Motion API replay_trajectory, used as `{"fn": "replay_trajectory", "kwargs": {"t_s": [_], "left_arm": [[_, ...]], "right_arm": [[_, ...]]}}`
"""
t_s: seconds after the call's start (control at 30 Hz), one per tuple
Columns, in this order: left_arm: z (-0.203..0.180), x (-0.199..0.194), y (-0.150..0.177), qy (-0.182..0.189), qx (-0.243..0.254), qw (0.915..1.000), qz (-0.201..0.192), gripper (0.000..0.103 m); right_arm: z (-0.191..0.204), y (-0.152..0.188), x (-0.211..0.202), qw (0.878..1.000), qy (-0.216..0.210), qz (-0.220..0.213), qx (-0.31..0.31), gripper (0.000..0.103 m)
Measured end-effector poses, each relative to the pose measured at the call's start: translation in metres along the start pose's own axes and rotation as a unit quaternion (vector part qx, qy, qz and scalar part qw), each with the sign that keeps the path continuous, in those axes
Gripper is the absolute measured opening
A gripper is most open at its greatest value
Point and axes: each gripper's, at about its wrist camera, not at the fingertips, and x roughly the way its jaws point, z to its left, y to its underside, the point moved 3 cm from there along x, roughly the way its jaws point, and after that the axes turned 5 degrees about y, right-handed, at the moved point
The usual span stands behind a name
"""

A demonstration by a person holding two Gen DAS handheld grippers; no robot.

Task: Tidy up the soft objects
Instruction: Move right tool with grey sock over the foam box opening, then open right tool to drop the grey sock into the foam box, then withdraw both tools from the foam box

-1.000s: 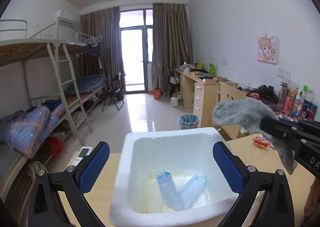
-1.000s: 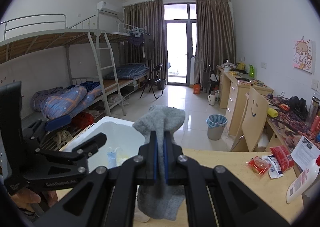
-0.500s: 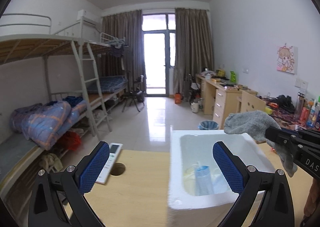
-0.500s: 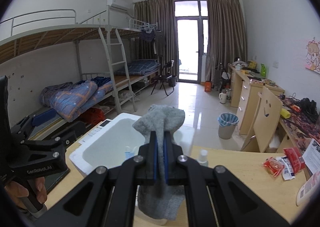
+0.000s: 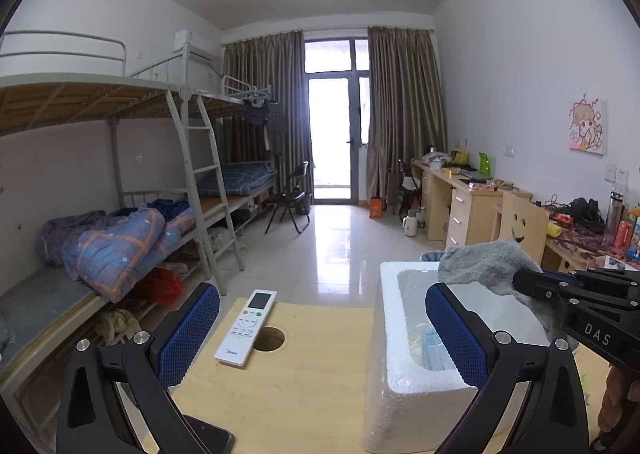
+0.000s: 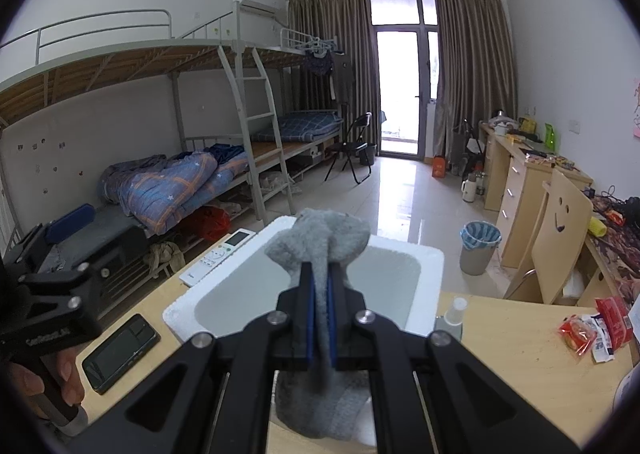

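My right gripper (image 6: 319, 294) is shut on a grey sock (image 6: 320, 238) and holds it over the white foam box (image 6: 424, 254). The sock hangs below the fingers too. In the left wrist view the sock (image 5: 488, 262) hangs above the box (image 5: 408, 386), which holds blue face masks (image 5: 432, 346). My left gripper (image 5: 320, 330) is open and empty, above the wooden table (image 5: 312, 386) left of the box. It also shows at the left of the right wrist view (image 6: 52, 254).
A white remote (image 5: 246, 326) lies by a round cable hole (image 5: 269, 338). A black phone (image 6: 120, 346) lies near the table's left front. A small bottle (image 6: 452, 314) and snack packets (image 6: 592, 330) lie right of the box.
My left gripper has swung left, off the box, to above the bare table near the remote. My right gripper has carried the sock further over the box.
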Motion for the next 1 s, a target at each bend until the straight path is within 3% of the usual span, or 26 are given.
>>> {"fn": "replay_trajectory", "kwargs": {"t_s": [0.33,0.43,0.47,0.5,0.53,1.0], "left_arm": [[0.009,0.001,0.002,0.006,-0.010,0.9999,0.006,0.103],[0.009,0.000,0.002,0.003,-0.008,0.9999,0.005,0.103],[0.009,0.000,0.002,0.005,-0.008,0.9999,0.005,0.103],[0.009,0.001,0.002,0.004,-0.007,0.9999,0.006,0.103],[0.009,0.001,0.003,0.002,-0.008,1.0000,0.005,0.103],[0.011,-0.007,0.002,0.013,-0.005,0.9999,0.004,0.103]], "right_arm": [[-0.004,0.000,0.005,1.000,0.005,0.013,0.002,0.011],[-0.006,0.001,0.010,1.000,0.006,0.021,0.010,0.046],[-0.005,0.000,0.011,1.000,0.008,0.023,0.010,0.064],[-0.003,0.000,0.010,1.000,0.008,0.022,0.012,0.075],[-0.004,-0.001,0.009,1.000,0.008,0.018,0.015,0.078],[-0.001,-0.009,-0.011,1.000,0.009,-0.011,0.008,0.080]]}}
